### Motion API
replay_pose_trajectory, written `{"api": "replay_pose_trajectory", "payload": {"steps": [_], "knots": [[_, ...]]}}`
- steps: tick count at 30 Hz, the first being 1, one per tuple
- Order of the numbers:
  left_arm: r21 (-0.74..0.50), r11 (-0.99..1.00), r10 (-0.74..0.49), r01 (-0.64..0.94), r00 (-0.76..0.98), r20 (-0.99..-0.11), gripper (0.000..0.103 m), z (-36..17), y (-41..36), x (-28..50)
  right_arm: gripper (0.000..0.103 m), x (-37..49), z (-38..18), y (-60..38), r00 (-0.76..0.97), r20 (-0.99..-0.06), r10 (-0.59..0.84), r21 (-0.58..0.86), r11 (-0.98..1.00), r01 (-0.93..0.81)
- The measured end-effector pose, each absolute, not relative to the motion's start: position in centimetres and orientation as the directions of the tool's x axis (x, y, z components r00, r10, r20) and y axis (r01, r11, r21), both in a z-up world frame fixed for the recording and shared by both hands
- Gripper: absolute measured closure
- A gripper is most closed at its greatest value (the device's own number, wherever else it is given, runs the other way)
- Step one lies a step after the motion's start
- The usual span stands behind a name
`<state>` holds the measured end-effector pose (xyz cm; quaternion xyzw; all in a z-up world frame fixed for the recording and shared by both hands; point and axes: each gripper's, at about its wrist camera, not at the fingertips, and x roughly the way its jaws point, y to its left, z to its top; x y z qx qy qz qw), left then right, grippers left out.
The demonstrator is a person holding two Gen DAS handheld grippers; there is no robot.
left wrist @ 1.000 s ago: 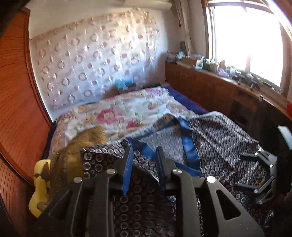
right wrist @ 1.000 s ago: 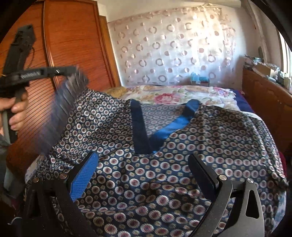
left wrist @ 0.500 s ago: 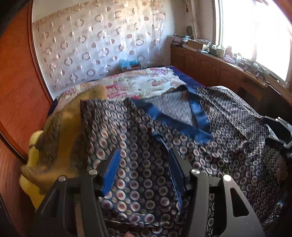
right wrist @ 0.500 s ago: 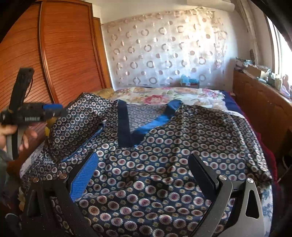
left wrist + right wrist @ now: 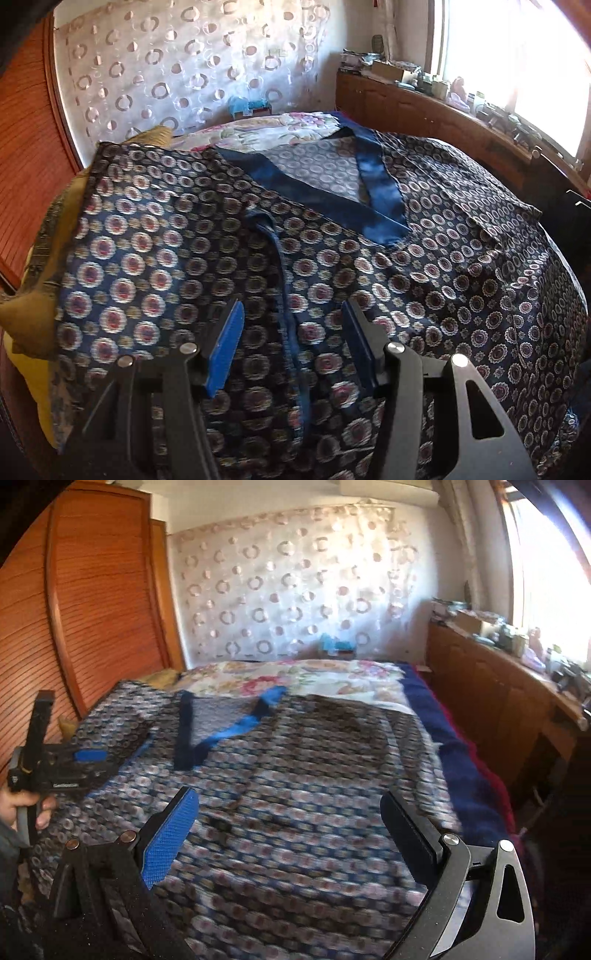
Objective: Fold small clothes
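Observation:
A dark blue top [image 5: 166, 240] with a ring print and a plain blue V-neck band [image 5: 380, 192] lies spread over the bed. Its left side is folded in over the front, and the blue hem of that flap [image 5: 284, 295] runs down between the jaws of my left gripper [image 5: 293, 310]. Those jaws stand open just above the cloth, and the pads [image 5: 225, 347] do not press on it. In the right wrist view the top [image 5: 314, 775] is blurred. My right gripper [image 5: 288, 797] hangs wide open over its lower part. The left gripper [image 5: 92, 757], held by a hand [image 5: 26, 801], shows at the left.
A floral sheet [image 5: 266, 133] covers the far half of the bed. A mustard cloth [image 5: 33, 302] lies at the left edge by the wooden wardrobe [image 5: 92, 609]. A dark blue blanket [image 5: 461, 768] hangs off the right side. A wooden cabinet [image 5: 498, 701] with clutter runs under the window.
My left gripper opened and let go of the raised fold, which now lies flat on the top, and it sank toward the cloth. The right gripper swung sideways, still open.

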<state>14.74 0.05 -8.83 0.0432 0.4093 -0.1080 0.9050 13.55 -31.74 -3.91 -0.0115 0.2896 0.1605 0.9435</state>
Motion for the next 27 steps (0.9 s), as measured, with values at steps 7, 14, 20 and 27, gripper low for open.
{"api": "replay_pose_trajectory", "payload": {"steps": [7, 14, 20, 27], "knots": [[0.001, 0.969, -0.158, 0.247, 0.622, -0.767, 0.049, -9.8, -1.1, 15.4, 0.003, 15.2, -5.0, -38.1, 0.771, -0.606, 0.194, 0.053, 0.978, -0.204], [0.002, 0.969, -0.157, 0.247, 0.623, -0.767, 0.049, -10.1, -1.3, 15.5, 0.017, 17.7, -7.4, -42.4, 0.706, -0.683, 0.188, 0.115, 0.982, -0.15], [-0.002, 0.967, -0.164, 0.253, 0.62, -0.767, 0.046, -10.1, -1.2, 15.3, 0.029, 19.9, -9.7, -44.1, 0.645, -0.728, 0.23, 0.195, 0.973, -0.127], [0.002, 0.969, -0.157, 0.248, 0.619, -0.769, 0.044, -10.2, -1.2, 15.6, 0.05, 21.5, -10.9, -45.8, 0.587, -0.756, 0.291, 0.288, 0.952, -0.1]]}}
